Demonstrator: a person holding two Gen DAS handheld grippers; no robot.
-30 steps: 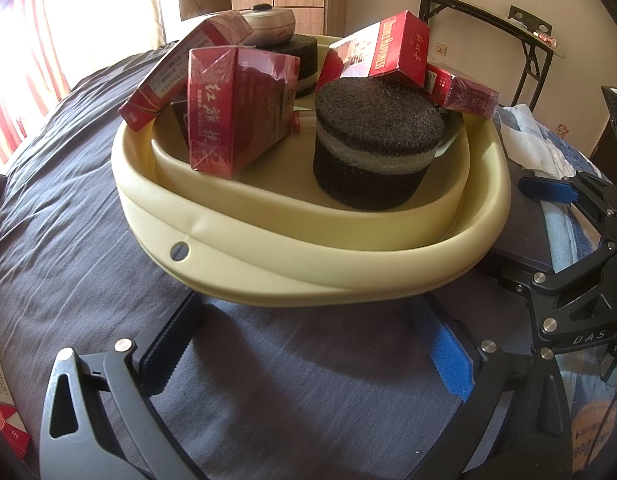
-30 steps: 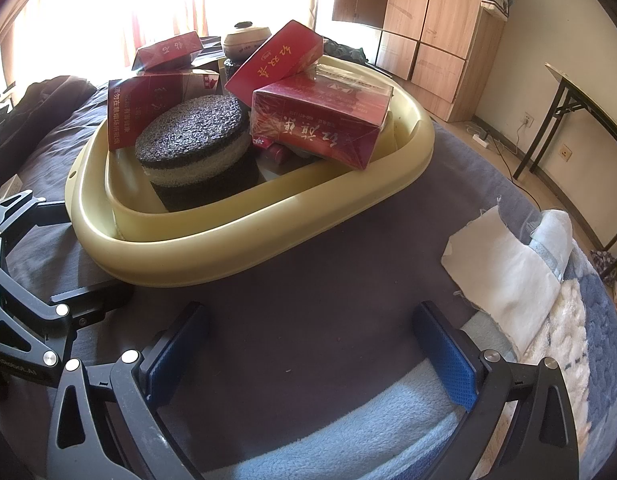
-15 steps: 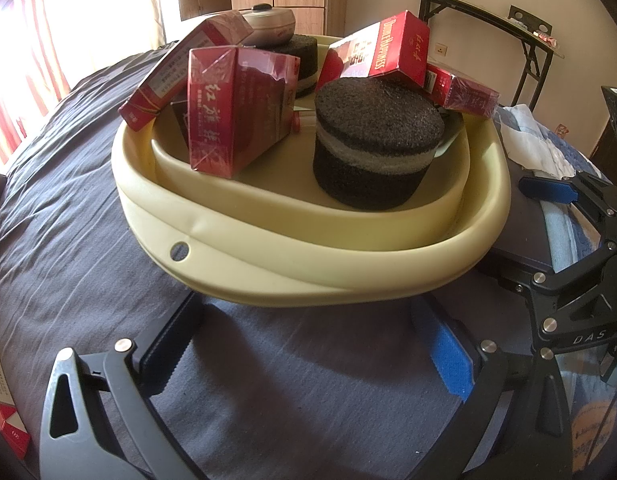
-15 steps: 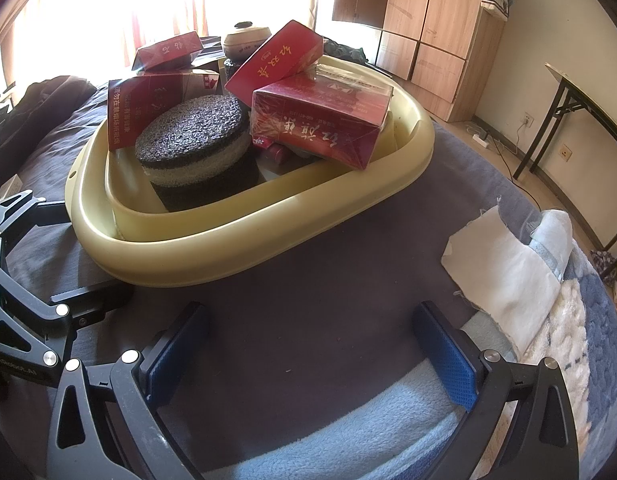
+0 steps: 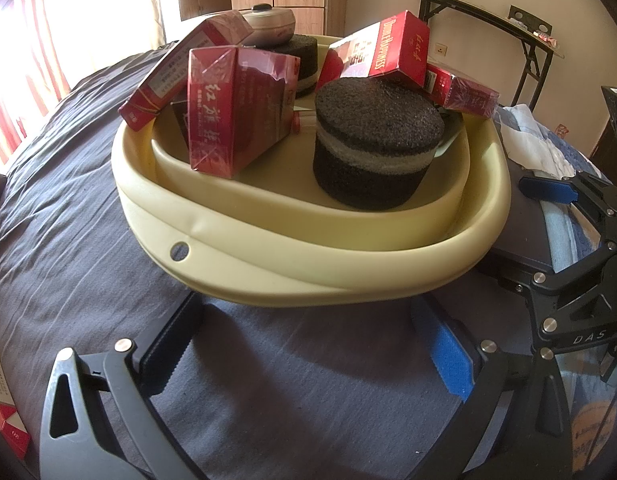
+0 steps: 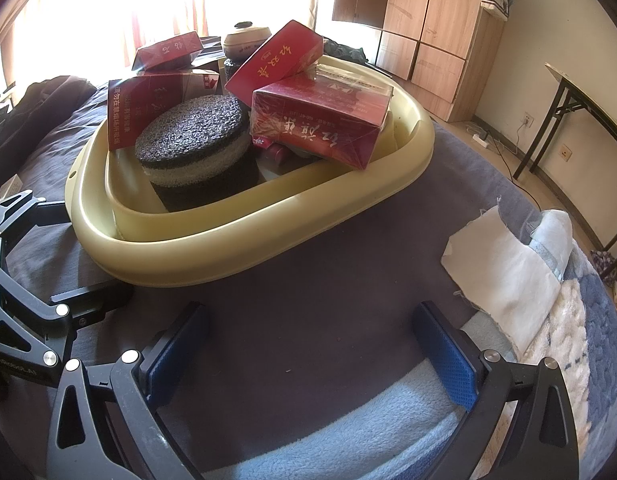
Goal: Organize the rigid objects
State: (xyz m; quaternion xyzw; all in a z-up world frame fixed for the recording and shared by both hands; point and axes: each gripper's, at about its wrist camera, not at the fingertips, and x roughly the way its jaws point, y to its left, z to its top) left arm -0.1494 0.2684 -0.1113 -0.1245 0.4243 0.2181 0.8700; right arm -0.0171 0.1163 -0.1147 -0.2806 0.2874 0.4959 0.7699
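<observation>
Nothing has shifted since a second ago. From my left wrist, my left gripper (image 5: 308, 344) hangs wide open and empty over the dark bedsheet (image 5: 68, 216), just short of the yellow basin (image 5: 348, 264). Inside it stand a black foam cylinder (image 5: 376, 136) and red cartons (image 5: 236, 108). From my right wrist, my right gripper (image 6: 308, 344) is equally spread, holding nothing, near the basin (image 6: 236, 240); a white cloth (image 6: 504, 272) lies to the right.
</observation>
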